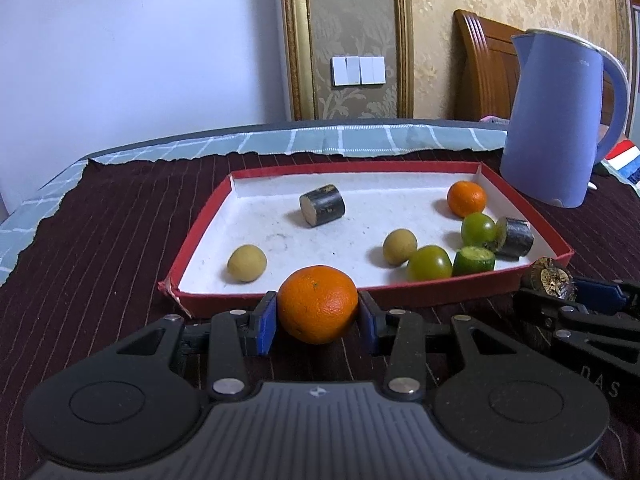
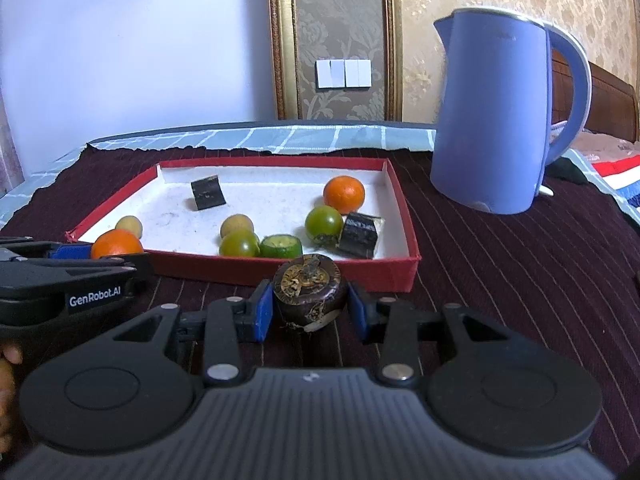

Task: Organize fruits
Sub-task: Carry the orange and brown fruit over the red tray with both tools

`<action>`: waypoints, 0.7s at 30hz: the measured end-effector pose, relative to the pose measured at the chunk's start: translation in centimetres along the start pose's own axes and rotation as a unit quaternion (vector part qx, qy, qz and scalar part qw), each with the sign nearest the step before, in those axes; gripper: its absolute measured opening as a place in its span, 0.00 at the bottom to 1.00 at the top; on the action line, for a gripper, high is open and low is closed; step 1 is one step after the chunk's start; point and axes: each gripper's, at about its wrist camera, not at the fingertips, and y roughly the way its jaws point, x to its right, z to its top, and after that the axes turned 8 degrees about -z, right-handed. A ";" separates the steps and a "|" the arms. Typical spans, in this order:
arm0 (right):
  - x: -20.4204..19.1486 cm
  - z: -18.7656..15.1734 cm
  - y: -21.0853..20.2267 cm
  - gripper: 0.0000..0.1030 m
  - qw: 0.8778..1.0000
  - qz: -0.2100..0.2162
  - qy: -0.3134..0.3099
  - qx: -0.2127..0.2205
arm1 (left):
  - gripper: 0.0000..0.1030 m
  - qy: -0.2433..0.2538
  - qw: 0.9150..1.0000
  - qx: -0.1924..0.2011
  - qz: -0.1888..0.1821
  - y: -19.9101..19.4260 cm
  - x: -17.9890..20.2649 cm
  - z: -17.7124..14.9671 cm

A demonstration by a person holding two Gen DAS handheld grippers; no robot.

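Standing at the far right of the table (image 2: 500, 280), which is covered by a dark maroon striped cloth, a tall lavender-blue plastic electric kettle (image 2: 492, 116) rises just beyond the right back corner of a shallow red-walled cardboard tray with a white floor (image 1: 280, 296). Inside the tray lie a small orange (image 1: 466, 198), two green round fruits (image 1: 478, 229), a cut green fruit stub (image 1: 474, 260), two pale yellow round fruits (image 1: 247, 263) and two short dark cylindrical stalk pieces (image 1: 322, 205). In front of the tray's near wall, the left gripper (image 1: 318, 316) has its blue-padded fingers (image 1: 266, 318) pinching a large round orange (image 1: 318, 304), which sits just above the cloth. To its right, the right gripper (image 2: 310, 308) has its fingers (image 2: 262, 312) against the sides of a dark brown, squat water chestnut with a dried crown (image 2: 309, 294), close to the tray's wall.
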 end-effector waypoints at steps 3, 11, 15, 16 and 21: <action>-0.1 0.3 -0.2 0.36 1.000 0.001 -0.001 0.004 | 0.40 0.003 1.000 0.004 0.005 0.0 0.0 0.2; -0.3 0.7 -0.1 0.36 1.000 0.003 -0.003 0.008 | 0.40 0.004 1.000 0.005 0.011 0.2 -0.2 0.6; -0.5 0.9 -0.2 0.36 1.000 0.004 -0.006 0.010 | 0.40 0.004 1.000 0.005 0.013 0.4 -0.3 0.7; -0.6 1.0 -0.2 0.36 1.000 0.004 -0.008 0.010 | 0.40 0.003 1.000 0.005 0.013 0.4 -0.4 0.8; -0.7 1.3 -0.2 0.36 1.000 0.006 -0.009 0.014 | 0.40 0.005 1.000 0.004 0.016 0.6 -0.4 1.0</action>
